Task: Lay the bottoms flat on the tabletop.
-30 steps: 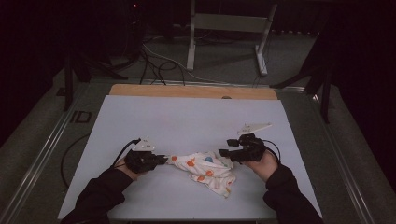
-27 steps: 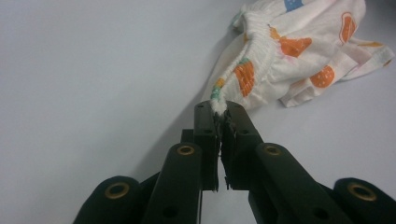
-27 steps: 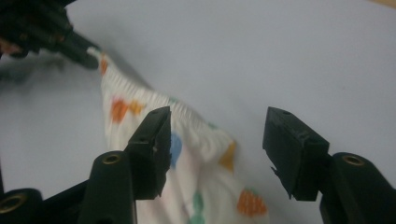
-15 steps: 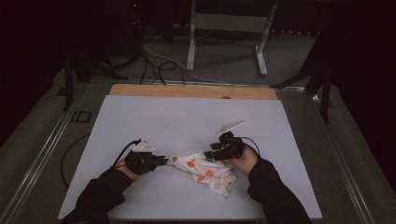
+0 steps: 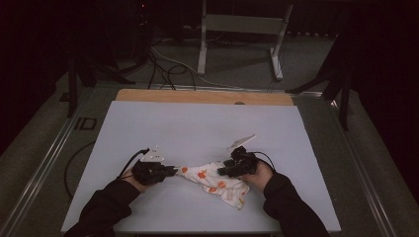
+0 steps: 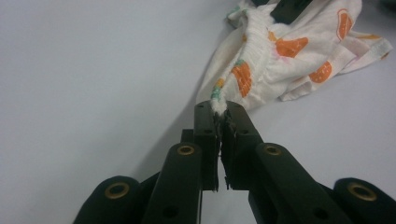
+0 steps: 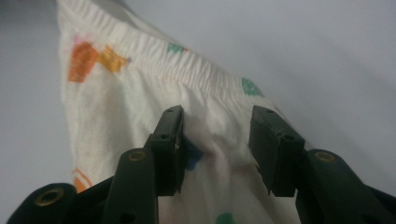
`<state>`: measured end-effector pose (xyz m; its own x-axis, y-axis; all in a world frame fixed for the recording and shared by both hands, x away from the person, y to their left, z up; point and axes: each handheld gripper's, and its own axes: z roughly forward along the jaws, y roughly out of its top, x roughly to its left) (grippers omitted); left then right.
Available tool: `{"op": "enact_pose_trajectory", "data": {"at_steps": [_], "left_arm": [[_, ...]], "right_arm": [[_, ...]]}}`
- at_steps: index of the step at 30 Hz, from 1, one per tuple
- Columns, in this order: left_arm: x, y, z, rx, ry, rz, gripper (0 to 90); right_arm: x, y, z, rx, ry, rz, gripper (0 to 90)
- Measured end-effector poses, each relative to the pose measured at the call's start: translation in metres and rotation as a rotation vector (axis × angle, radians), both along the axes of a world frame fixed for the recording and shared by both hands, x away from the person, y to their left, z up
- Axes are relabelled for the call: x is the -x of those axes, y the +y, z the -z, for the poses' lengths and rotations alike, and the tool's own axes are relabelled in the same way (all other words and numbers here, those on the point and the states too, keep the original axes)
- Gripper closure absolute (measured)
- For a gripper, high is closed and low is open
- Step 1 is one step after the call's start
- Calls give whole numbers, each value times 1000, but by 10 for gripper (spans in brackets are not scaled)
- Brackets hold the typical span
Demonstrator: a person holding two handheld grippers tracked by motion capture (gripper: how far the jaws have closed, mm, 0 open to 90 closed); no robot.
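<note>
A small white garment printed with orange shapes lies crumpled on the white table near its front edge. My left gripper is shut on the garment's left tip, and in the left gripper view the jaws pinch a thin corner of the cloth. My right gripper rests low on the garment's right part. Its jaws stand apart and have just been closing, with a fold of the fabric below the elastic waistband between them, unpinched.
A wooden strip runs along the table's far edge. Beyond it on the floor are a metal stand and loose cables. Metal rails flank the table on both sides.
My right gripper has moved left and down onto the garment, and its jaws have narrowed. The left gripper has stayed put with the corner in it.
</note>
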<state>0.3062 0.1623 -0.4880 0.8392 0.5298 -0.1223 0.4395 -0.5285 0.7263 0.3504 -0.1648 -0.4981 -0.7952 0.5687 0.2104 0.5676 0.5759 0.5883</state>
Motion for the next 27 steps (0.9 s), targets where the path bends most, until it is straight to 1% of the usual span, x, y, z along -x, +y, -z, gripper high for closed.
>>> {"op": "enact_pose_trajectory", "data": {"at_steps": [1, 2, 3, 4, 5, 6, 8, 10, 11, 12, 15, 16, 17, 18, 19, 20, 21, 23, 24, 25, 26, 27], "left_arm": [[0, 0, 0, 0, 0, 0, 857], [0, 1, 0, -1, 1, -1, 857], [0, 1, 0, -6, 1, 1, 857], [0, 1, 0, -3, 1, -2, 857], [0, 1, 0, -3, 1, -2, 857], [0, 2, 1, 0, 2, -7, 857], [1, 2, 1, 0, 5, -9, 857], [1, 2, 1, -2, 5, -10, 857], [1, 2, 1, -2, 5, -10, 857], [2, 2, 2, 0, 4, -9, 857], [2, 2, 2, -4, 4, -7, 857], [1, 2, 2, -2, 6, -9, 858], [2, 2, 2, -5, 5, -5, 857], [2, 2, 2, -7, 5, -3, 857], [2, 2, 2, -7, 5, -3, 857], [2, 2, 2, -10, 3, -3, 857], [2, 2, 2, -10, 2, -2, 857], [2, 2, 2, -9, 5, -2, 857], [2, 2, 2, -13, 5, 0, 857], [2, 2, 2, -13, 5, 0, 857], [2, 1, 3, -12, 7, -2, 857], [2, 0, 3, -13, 7, 0, 857]], "right_arm": [[0, 0, 0, 0, 0, 0, 560], [-3, 0, -3, -15, 21, 11, 567], [-5, -1, -4, -12, 11, 8, 568], [-8, -1, -7, -28, 7, 17, 582], [-8, -1, -7, -28, 7, 17, 582], [-16, -3, -12, -73, 20, 35, 604], [-23, -1, -13, -72, 16, 51, 606], [-28, 3, -11, -59, 14, 55, 613], [-28, 3, -11, -59, 14, 55, 613], [-30, 9, -6, -32, 12, 55, 618], [-34, 11, -2, -25, 6, 65, 615], [-36, 12, 1, -27, 21, 77, 615], [-36, 12, 3, -21, 28, 73, 614], [-35, 14, 6, 7, 33, 58, 595], [-35, 14, 6, 7, 33, 58, 595], [-30, 15, 9, 19, 37, 36, 592], [-28, 15, 9, 20, 35, 30, 593], [-22, 14, 8, 35, 12, 13, 593], [-19, 13, 7, 42, 19, 0, 602], [-16, 13, 8, 56, 11, -11, 603], [-11, 13, 8, 71, -6, -25, 618], [-10, 13, 8, 79, -12, -36, 638]]}}
